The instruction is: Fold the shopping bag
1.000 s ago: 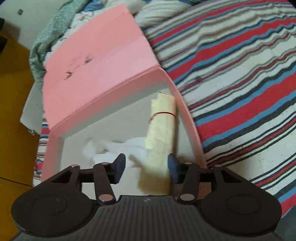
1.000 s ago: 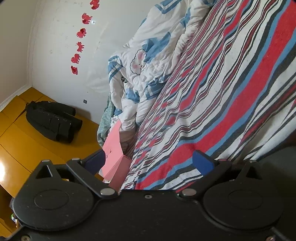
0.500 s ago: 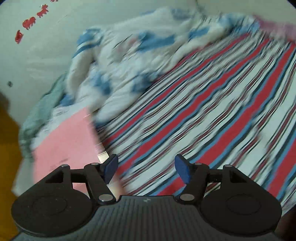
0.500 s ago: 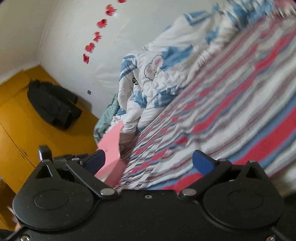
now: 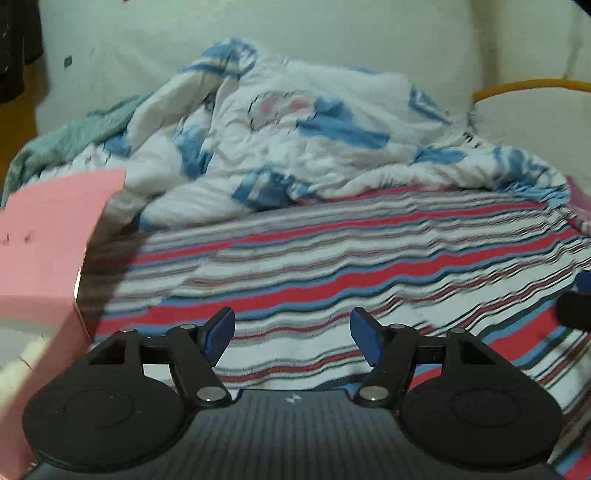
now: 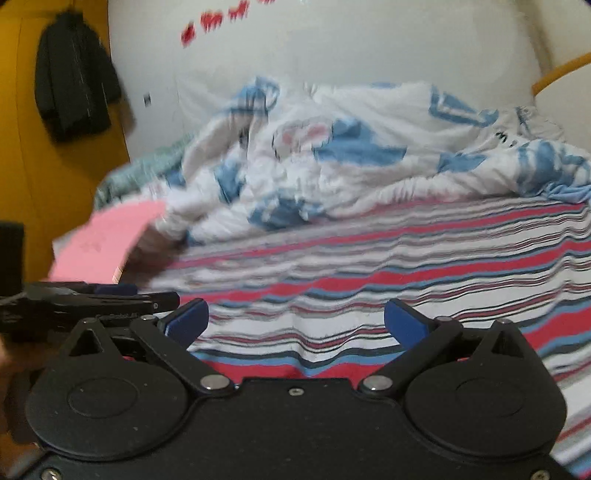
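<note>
Both were over the striped bed, nothing in them: left hand-held gripper had its jaws apart, right hand-held gripper was wide apart too. Pink box sat left; couldn't see the shopping bag anywhere.

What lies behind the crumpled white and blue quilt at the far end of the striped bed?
Behind the crumpled white and blue quilt stands a plain pale wall. A green cloth shows at its left end. The quilt covers the wall's foot.

A rumpled white-and-blue quilt lies on the striped sheet beside a pink box.
</note>
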`<state>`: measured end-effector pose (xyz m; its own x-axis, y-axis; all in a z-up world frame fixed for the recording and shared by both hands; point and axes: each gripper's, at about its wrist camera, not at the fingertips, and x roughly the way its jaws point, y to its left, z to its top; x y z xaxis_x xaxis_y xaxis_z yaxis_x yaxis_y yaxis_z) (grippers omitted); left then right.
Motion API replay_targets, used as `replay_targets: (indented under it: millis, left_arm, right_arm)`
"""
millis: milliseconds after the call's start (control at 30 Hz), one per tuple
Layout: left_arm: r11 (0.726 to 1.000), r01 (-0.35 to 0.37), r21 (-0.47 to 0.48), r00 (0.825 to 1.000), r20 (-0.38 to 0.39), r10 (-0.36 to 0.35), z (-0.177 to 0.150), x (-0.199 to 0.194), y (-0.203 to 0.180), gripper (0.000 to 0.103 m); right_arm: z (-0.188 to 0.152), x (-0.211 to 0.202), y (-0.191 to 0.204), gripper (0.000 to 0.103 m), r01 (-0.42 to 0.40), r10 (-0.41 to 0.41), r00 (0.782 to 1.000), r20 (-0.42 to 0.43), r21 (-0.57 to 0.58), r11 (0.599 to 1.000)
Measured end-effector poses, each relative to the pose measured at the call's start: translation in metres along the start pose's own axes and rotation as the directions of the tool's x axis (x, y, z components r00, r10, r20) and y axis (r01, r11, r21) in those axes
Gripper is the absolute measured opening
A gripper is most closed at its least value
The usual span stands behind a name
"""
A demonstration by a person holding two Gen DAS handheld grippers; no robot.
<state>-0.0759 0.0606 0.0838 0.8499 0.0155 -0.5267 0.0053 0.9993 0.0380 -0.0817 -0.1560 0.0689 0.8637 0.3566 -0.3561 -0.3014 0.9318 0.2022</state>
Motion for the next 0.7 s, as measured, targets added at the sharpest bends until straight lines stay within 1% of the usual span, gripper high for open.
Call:
replay_targets:
  millis: [67, 167, 233, 300, 333, 400, 500, 600, 700]
  left_arm:
    - [1.000, -0.016, -0.024, 1.000, -0.027, 0.015, -0.010, 0.014, 0.003, 0.070]
    - [0.998, -0.027, -0.059, 0.997, -0.067, 0.023, -0.025, 0.026, 0.012, 0.072]
    - [0.997, -0.014, -0.079, 0.995, -0.096, 0.007, -0.033, 0.032, 0.016, 0.073]
    - [0.995, -0.006, -0.096, 0.995, -0.104, -0.004, -0.038, 0.034, 0.018, 0.074]
    - [0.995, -0.005, -0.102, 0.995, -0.104, -0.006, -0.041, 0.035, 0.018, 0.075]
    - [0.995, -0.003, -0.104, 0.995, -0.102, -0.008, -0.044, 0.036, 0.019, 0.080]
    - [0.995, -0.001, -0.097, 0.994, -0.109, -0.009, -0.048, 0.038, 0.018, 0.081]
    - [0.997, -0.015, -0.078, 0.993, -0.121, 0.005, -0.048, 0.041, 0.014, 0.083]
    - [0.998, -0.024, -0.065, 0.991, -0.131, 0.015, -0.049, 0.043, 0.012, 0.084]
  right_arm:
    - [-0.005, 0.019, 0.004, 0.103, 0.034, -0.033, 0.999, -0.019, 0.010, 0.999]
    - [-0.015, 0.032, 0.007, 0.103, 0.079, -0.077, 0.996, -0.040, 0.035, 0.996]
    - [-0.020, 0.040, 0.008, 0.103, 0.108, -0.107, 0.991, -0.075, 0.011, 0.994]
    - [-0.027, 0.051, 0.013, 0.103, 0.141, -0.146, 0.982, -0.121, -0.047, 0.989]
    - [-0.033, 0.056, 0.017, 0.103, 0.143, -0.149, 0.980, -0.131, -0.057, 0.988]
    - [-0.035, 0.059, 0.015, 0.103, 0.130, -0.135, 0.981, -0.143, -0.040, 0.991]
    - [-0.034, 0.063, 0.011, 0.103, 0.149, -0.152, 0.974, -0.169, -0.025, 0.988]
    - [-0.037, 0.069, 0.009, 0.103, 0.168, -0.167, 0.964, -0.206, -0.012, 0.986]
    - [-0.045, 0.082, 0.014, 0.103, 0.186, -0.191, 0.956, -0.222, -0.044, 0.982]
